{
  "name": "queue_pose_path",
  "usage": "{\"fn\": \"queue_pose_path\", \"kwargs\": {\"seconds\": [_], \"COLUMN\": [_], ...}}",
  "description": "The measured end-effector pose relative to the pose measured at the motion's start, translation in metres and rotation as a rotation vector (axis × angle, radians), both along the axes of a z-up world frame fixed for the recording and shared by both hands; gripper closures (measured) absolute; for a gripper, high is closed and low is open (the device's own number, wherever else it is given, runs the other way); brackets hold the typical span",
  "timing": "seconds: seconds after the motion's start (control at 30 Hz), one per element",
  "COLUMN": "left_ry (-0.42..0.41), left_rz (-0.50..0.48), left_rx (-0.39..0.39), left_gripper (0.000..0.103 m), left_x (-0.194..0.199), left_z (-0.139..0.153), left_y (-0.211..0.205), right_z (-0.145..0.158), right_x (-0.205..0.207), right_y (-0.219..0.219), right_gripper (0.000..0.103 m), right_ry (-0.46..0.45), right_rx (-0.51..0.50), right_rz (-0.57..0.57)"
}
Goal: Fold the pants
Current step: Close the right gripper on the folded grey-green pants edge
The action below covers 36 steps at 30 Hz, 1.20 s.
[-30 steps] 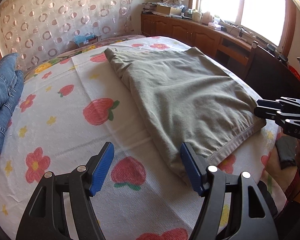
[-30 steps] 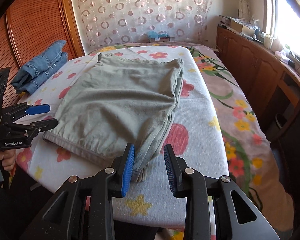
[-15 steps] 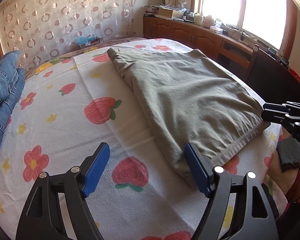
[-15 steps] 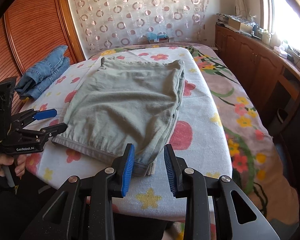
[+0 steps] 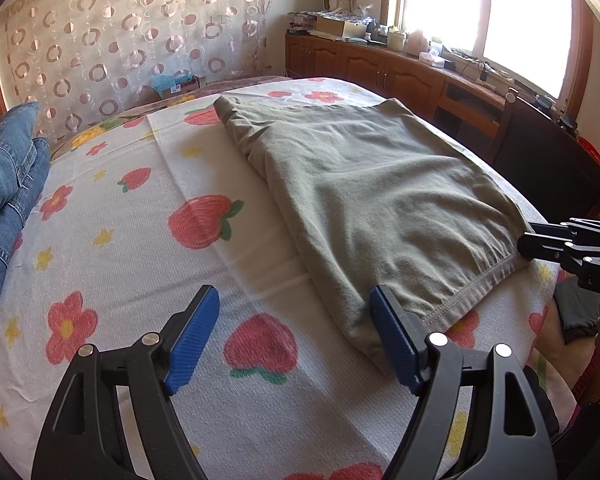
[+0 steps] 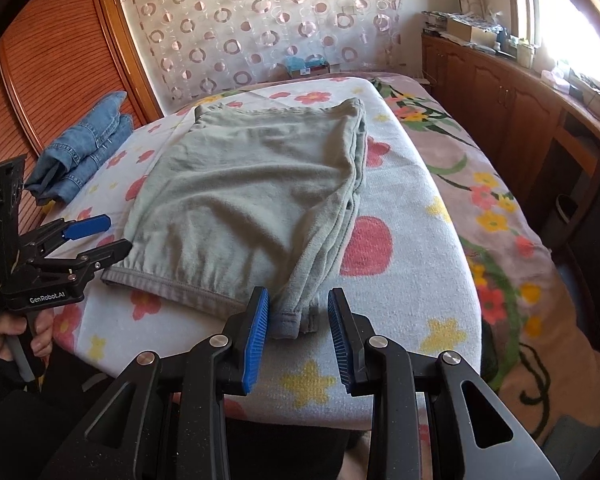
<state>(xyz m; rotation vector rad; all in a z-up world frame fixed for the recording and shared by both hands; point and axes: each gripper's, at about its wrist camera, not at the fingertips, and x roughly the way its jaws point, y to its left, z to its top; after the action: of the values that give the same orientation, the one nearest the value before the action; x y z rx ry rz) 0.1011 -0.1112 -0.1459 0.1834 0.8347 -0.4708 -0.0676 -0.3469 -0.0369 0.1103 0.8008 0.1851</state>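
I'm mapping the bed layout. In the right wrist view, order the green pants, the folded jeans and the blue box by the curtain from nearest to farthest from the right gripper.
1. Green pants: straight ahead, their corner just past the right gripper.
2. Folded jeans: far left edge of the bed.
3. Blue box: beyond the bed, at the curtain.

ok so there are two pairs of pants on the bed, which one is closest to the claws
The grey-green pants, spread flat mid-bed with the waistband corners right at both open claws, left claw and right claw. The blue jeans lie folded at the bed's far left edge.
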Motion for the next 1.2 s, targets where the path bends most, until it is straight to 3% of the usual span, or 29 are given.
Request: {"fn": "queue_pose_path", "kwargs": {"seconds": [0.13, 0.3, 0.53, 0.77, 1.2], "left_ry": [0.000, 0.011, 0.033, 0.065, 0.052], "left_rz": [0.000, 0.003, 0.005, -0.043, -0.042], "left_rx": [0.000, 0.002, -0.042, -0.082, -0.064], "left_gripper": [0.025, 0.025, 0.025, 0.040, 0.041], "left_x": [0.000, 0.001, -0.006, -0.014, -0.014], "left_z": [0.000, 0.000, 0.011, 0.012, 0.006], "left_y": [0.000, 0.000, 0.007, 0.002, -0.005], "right_z": [-0.001, -0.003, -0.004, -0.005, -0.007], "right_x": [0.001, 0.003, 0.002, 0.002, 0.003], "right_y": [0.003, 0.006, 0.005, 0.005, 0.006], "right_gripper": [0.072, 0.087, 0.088, 0.088, 0.088], "right_ry": [-0.009, -0.014, -0.030, -0.031, -0.033], "right_rx": [0.011, 0.043, 0.052, 0.049, 0.065], "right_rz": [0.017, 0.052, 0.055, 0.055, 0.054]}}
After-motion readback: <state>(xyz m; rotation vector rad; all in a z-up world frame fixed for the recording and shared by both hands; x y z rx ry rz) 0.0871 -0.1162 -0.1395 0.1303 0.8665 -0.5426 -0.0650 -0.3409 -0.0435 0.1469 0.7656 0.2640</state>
